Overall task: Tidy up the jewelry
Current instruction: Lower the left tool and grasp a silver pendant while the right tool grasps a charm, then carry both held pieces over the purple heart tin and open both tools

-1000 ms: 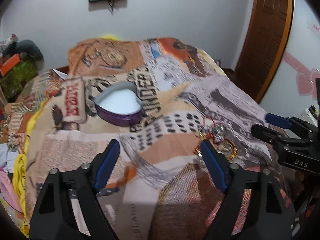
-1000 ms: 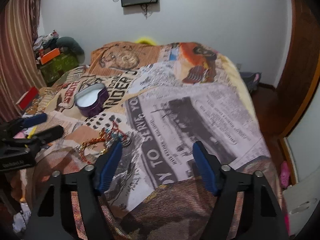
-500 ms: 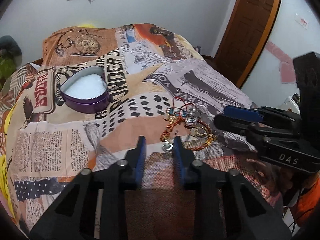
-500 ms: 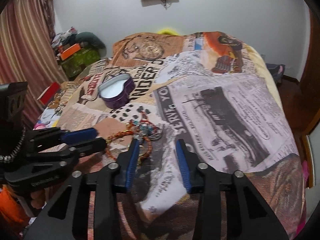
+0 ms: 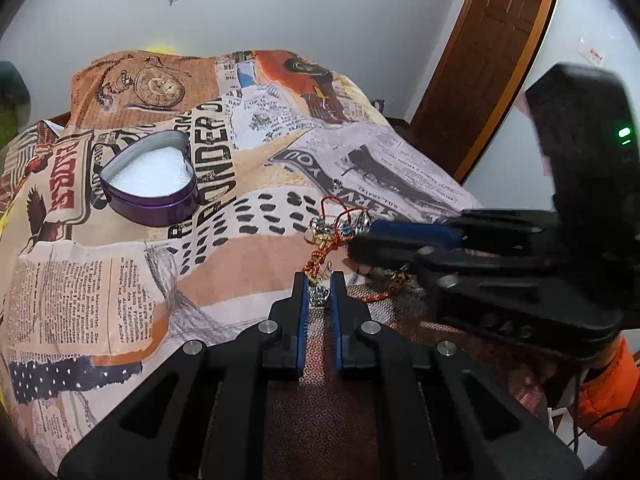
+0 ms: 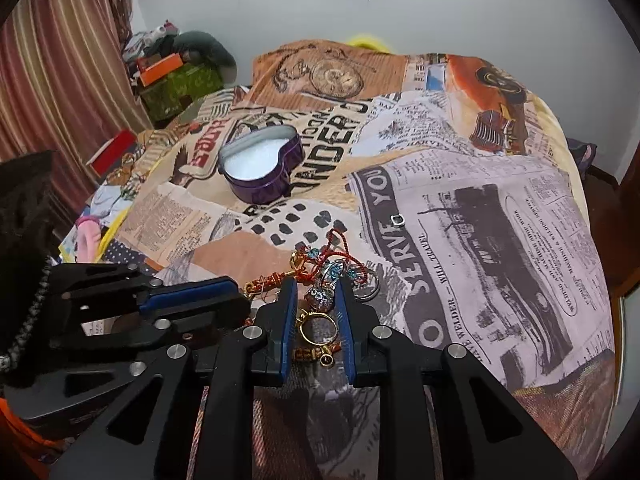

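Note:
A tangle of jewellery (image 5: 336,232) (image 6: 332,260) with red cord, gold pieces and rings lies on the printed bedspread (image 5: 120,280). My left gripper (image 5: 319,280) is closing, and its pads press a small silver crown ring (image 5: 319,294) at the near edge of the tangle. My right gripper (image 6: 316,286) is closing too. A sparkly ring (image 6: 320,298) sits at its tips, and a gold ring (image 6: 318,326) touches both pads. Each gripper shows in the other view, right gripper (image 5: 360,238) and left gripper (image 6: 242,296). An open purple heart tin (image 5: 152,208) (image 6: 260,196) with white lining stands farther back.
A small silver ring (image 6: 397,220) lies alone on the bedspread beyond the tangle. Boxes and clutter (image 6: 180,80) stand by a striped curtain (image 6: 60,60) at the left. A wooden door (image 5: 480,60) is at the right. An orange sleeve (image 5: 608,400) shows behind the right gripper.
Both grippers went from wide open to nearly shut. They tipped down and moved in on the jewellery tangle from opposite sides, and rings now sit between their pads.

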### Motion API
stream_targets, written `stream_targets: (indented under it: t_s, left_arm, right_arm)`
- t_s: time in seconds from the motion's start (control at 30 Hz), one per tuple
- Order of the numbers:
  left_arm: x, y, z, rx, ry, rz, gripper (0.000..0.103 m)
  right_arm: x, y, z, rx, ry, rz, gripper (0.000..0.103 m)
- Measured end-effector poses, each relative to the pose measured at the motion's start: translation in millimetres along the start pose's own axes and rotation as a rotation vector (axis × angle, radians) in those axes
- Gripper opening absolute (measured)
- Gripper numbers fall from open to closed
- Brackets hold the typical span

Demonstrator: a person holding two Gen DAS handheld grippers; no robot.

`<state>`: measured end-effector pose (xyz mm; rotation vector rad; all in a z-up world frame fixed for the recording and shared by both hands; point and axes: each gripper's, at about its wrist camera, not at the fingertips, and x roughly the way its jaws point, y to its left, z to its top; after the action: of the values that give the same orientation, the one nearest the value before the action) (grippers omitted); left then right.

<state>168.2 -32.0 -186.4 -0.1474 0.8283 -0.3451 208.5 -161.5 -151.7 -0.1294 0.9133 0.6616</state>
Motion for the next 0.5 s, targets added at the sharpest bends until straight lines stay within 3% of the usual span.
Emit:
stream_targets:
  t_s: [0.27,0.5]
  left_arm:
    - [-14,-4,9,0.029,-0.052,0.003,0.009]
    - [-29,-2,17,0.028,-0.091,0.026,0.009]
  right_arm:
    - [4,-7,0,0.054,0.012,0.021,0.015]
    - [-14,-4,4,0.058,-0.045,0.005,0.015]
